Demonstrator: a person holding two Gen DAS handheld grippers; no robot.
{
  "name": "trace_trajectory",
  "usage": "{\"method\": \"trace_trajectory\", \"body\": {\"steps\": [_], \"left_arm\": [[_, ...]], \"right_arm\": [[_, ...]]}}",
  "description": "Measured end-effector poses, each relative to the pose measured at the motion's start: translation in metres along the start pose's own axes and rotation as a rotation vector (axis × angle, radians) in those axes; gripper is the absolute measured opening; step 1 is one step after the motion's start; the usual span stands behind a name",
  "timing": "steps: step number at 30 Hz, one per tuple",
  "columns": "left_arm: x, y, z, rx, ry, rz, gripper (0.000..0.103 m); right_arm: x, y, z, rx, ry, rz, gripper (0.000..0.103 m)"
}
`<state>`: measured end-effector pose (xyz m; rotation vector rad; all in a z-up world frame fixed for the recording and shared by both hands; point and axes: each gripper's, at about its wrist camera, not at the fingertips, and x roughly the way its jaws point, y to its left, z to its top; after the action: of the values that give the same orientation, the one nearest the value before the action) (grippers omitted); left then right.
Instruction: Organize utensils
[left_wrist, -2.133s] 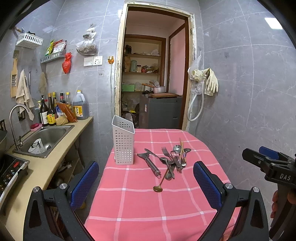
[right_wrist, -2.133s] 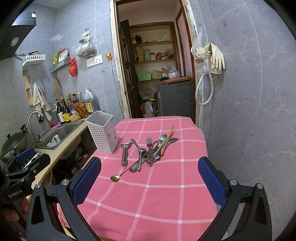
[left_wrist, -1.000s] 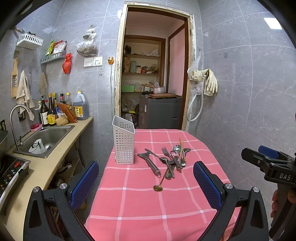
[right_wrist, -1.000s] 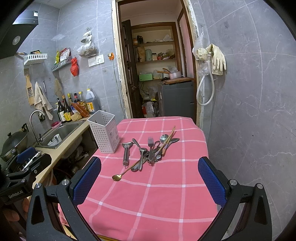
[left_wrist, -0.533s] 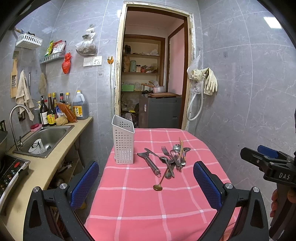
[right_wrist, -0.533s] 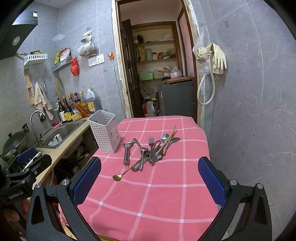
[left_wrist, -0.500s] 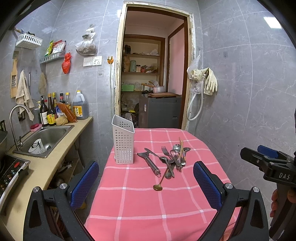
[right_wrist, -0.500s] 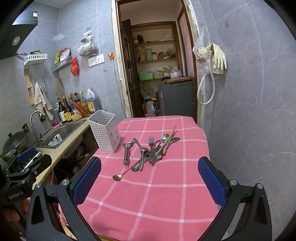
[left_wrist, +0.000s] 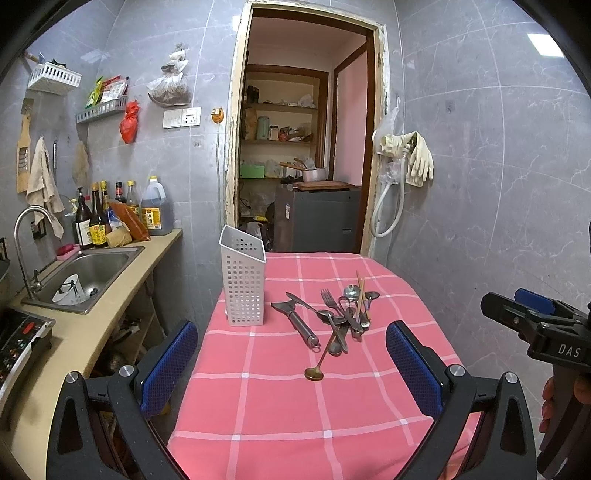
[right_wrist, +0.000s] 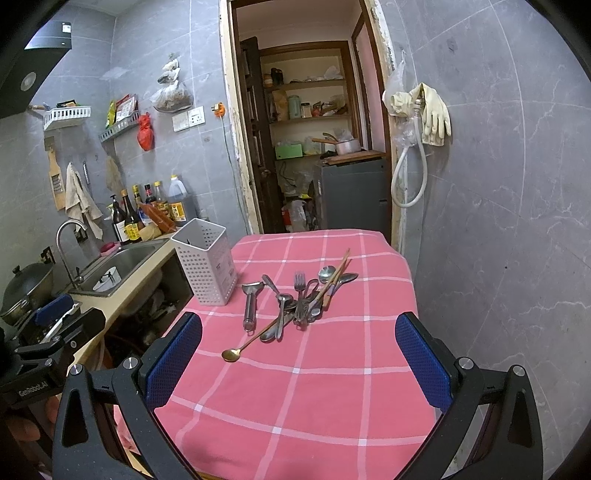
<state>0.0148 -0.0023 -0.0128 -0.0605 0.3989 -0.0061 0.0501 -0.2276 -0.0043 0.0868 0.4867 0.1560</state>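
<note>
Lying ahead of both wide-open hand-held grippers (left_wrist: 291, 365) (right_wrist: 299, 354): utensils (left_wrist: 332, 317).

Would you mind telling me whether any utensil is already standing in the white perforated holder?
No, the white holder shows only bare inner walls at its open top, while the utensils all lie piled on the pink tablecloth.

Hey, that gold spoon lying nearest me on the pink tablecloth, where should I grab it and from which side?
Grip the gold spoon on the bare stretch of handle just behind its bowl, coming down from above with either open tongs set across the handle. The bowl end lies alone on the tablecloth, while the far end of the handle runs into the utensil pile, so a grip there would likely snag other pieces.
</note>
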Motion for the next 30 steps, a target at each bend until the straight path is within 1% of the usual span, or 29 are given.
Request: {"method": "trace_trajectory", "body": {"steps": [7, 12, 18, 24, 28, 30], "left_arm": [[0.014, 0.004, 0.007, 0.000, 0.008, -0.022, 0.103], [0.031, 0.008, 0.019, 0.005, 0.000, -0.040, 0.103], [0.059, 0.013, 0.038, 0.021, -0.020, -0.084, 0.103], [0.090, 0.017, 0.062, 0.054, -0.062, -0.136, 0.103], [0.105, 0.020, 0.070, 0.068, -0.083, -0.171, 0.103], [0.116, 0.019, 0.074, 0.083, -0.078, -0.186, 0.103]], "right_arm": [[0.012, -0.009, 0.010, 0.009, -0.006, -0.017, 0.102], [0.024, -0.011, 0.020, 0.022, -0.021, -0.059, 0.102], [0.038, -0.013, 0.035, 0.037, -0.044, -0.107, 0.102], [0.053, -0.008, 0.051, 0.050, -0.084, -0.162, 0.102], [0.066, -0.007, 0.060, 0.052, -0.109, -0.188, 0.102], [0.072, -0.009, 0.066, 0.060, -0.112, -0.195, 0.102]]}}
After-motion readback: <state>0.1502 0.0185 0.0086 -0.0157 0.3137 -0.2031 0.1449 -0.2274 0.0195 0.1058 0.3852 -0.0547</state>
